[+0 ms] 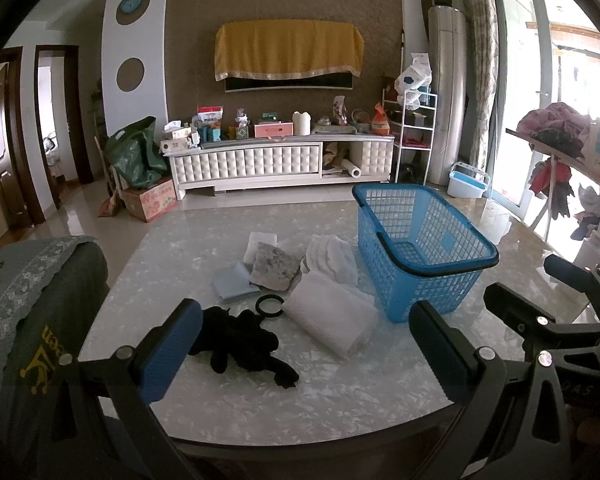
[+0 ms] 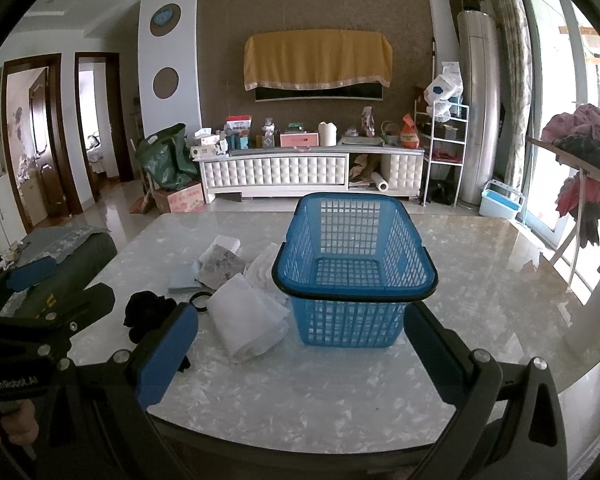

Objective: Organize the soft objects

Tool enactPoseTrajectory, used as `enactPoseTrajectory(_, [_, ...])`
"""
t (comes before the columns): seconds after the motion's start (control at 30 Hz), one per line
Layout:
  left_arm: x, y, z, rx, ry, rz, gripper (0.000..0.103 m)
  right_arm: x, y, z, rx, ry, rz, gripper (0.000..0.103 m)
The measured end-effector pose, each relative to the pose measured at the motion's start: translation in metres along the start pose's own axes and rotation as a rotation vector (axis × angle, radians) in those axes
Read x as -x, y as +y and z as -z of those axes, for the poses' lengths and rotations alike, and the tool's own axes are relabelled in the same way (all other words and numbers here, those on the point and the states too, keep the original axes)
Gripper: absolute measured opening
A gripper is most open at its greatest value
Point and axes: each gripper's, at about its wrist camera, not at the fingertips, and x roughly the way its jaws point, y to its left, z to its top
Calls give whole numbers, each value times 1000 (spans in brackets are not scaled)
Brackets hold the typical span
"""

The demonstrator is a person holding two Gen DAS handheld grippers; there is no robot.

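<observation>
An empty blue mesh basket (image 1: 424,256) (image 2: 354,272) stands on the pale marble table (image 1: 260,392) (image 2: 308,392). Left of it lie soft items: a folded white towel (image 1: 332,320) (image 2: 248,320), a crumpled black cloth (image 1: 244,340) (image 2: 148,312), a white ruffled cloth (image 1: 332,258) (image 2: 262,268), a grey speckled pad (image 1: 274,266) (image 2: 220,266), a light blue cloth (image 1: 234,282) (image 2: 184,278), a small white cloth (image 1: 260,242) (image 2: 226,244) and a black ring (image 1: 269,305) (image 2: 199,300). My left gripper (image 1: 304,356) hovers open over the near edge behind the black cloth. My right gripper (image 2: 300,352) hangs open before the basket.
A chair back draped in grey-green fabric (image 1: 40,312) (image 2: 64,264) stands at the table's left side. Beyond the table are a white TV cabinet (image 1: 280,160), a green bag (image 1: 138,158) on a box, and a rack of clothes (image 1: 560,136) at the right.
</observation>
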Motion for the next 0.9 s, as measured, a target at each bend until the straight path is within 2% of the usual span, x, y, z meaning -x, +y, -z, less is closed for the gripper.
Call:
enactPoseTrajectory(0.53, [4,1,0,-11,-20,27,103,1,1,-2,13,-3,-7,103])
enactPoseTrajectory(0.73, [5,21,-20,0,-37,9,103,0,-2,-16,33,-4,-19,103])
enactPoseTrajectory(0.8, [3,32,-26,4,-35,12,103,-4,-2,-20,38,6,-49,103])
enactPoseTrajectory(0.9, [-6,47,-32,13,-13,-35,103,-13,0,-23,51,26,-68,103])
